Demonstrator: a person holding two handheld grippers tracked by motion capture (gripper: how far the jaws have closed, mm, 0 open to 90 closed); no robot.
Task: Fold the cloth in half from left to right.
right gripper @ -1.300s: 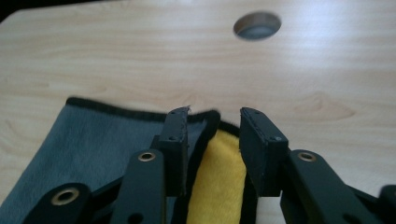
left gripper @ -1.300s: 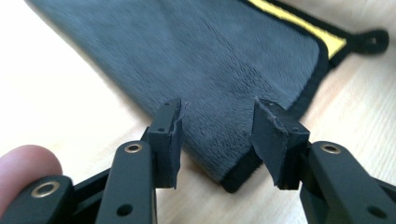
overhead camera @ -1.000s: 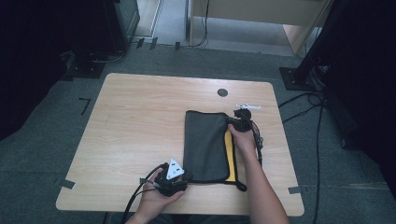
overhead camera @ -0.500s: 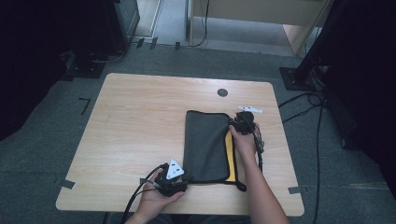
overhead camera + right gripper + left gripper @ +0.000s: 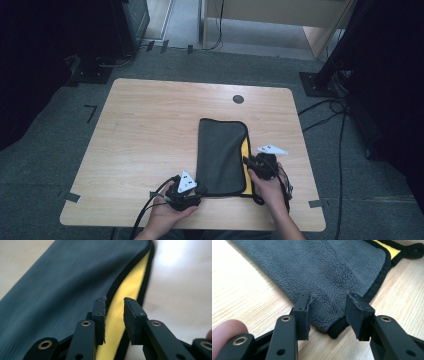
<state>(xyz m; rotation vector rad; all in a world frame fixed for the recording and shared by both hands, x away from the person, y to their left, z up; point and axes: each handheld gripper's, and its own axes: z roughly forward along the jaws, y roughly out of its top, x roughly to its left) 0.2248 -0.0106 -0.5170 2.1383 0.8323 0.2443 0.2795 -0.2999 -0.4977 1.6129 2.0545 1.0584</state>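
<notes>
— Lying folded on the desk [image 5: 150,130], grey cloth [image 5: 220,155], yellow side peeking right. Claws?
— Left claw [image 5: 328,312] parted, straddling near corner. Right claw [image 5: 115,315] parted over yellow edge, just closing slightly.

No readable text, label or number anywhere.

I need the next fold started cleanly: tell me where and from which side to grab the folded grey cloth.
Take the grey cloth at its near corner, coming in low from the person's side. That corner points between the open jaws of the left tool, and its black piped edge looks slightly raised off the table, so a pad could probably slide beneath.
</notes>
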